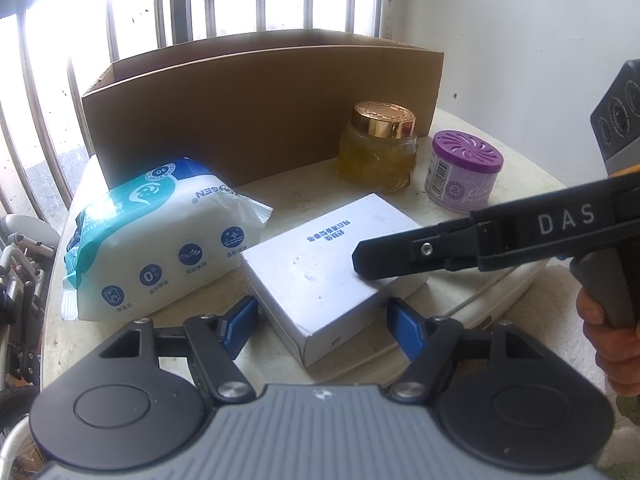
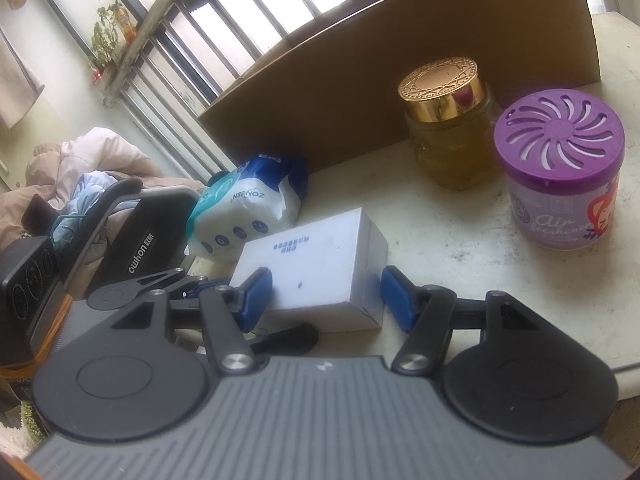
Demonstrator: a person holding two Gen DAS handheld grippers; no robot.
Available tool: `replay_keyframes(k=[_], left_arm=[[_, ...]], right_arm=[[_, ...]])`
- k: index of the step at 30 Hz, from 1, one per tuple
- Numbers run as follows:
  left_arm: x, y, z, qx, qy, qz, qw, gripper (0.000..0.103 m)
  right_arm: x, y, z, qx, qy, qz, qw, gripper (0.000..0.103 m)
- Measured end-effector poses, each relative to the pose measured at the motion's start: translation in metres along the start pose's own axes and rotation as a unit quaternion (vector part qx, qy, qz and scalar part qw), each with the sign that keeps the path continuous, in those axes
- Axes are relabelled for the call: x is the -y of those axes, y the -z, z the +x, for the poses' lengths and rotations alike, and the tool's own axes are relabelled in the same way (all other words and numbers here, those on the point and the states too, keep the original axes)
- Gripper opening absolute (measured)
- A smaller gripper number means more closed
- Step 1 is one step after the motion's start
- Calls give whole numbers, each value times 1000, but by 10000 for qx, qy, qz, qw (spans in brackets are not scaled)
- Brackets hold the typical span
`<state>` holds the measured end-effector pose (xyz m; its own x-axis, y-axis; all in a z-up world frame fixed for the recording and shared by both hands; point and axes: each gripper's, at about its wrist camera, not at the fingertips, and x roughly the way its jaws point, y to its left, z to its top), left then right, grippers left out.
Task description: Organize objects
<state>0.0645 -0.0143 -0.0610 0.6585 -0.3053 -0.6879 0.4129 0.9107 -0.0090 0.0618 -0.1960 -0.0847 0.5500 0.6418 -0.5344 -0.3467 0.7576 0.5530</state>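
Observation:
A white box [image 1: 324,264] lies on the round pale table [image 1: 304,200], also in the right wrist view [image 2: 316,272]. My left gripper [image 1: 322,326] is open, its blue pads on either side of the box's near corner. My right gripper [image 2: 326,296] is open too, straddling the box's end; in the left wrist view it reaches in from the right, one finger [image 1: 384,256] over the box. A wet-wipes pack [image 1: 156,240] lies left of the box. A gold-lidded jar [image 1: 378,144] and a purple air freshener [image 1: 464,170] stand behind it.
An open cardboard box [image 1: 260,108] stands at the table's back by a barred window. The table edge [image 2: 624,376] is close on the right. A black chair [image 2: 136,232] and piled clothes [image 2: 80,168] are left of the table.

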Motion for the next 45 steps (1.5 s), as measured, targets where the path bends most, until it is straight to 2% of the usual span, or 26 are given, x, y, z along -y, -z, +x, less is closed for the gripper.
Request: replay_keyframes(k=[11, 28, 45], left_arm=[[-1, -3, -2, 10, -17, -191, 9998, 73], [-3, -7, -20, 212, -60, -225, 9995, 73], [-3, -5, -18, 141, -39, -214, 9997, 73]], right_arm=[[-13, 0, 0, 97, 219, -279, 9993, 62], [-28, -2, -11, 265, 235, -450, 9984, 62], [-25, 0, -11, 281, 248, -383, 9986, 62]])
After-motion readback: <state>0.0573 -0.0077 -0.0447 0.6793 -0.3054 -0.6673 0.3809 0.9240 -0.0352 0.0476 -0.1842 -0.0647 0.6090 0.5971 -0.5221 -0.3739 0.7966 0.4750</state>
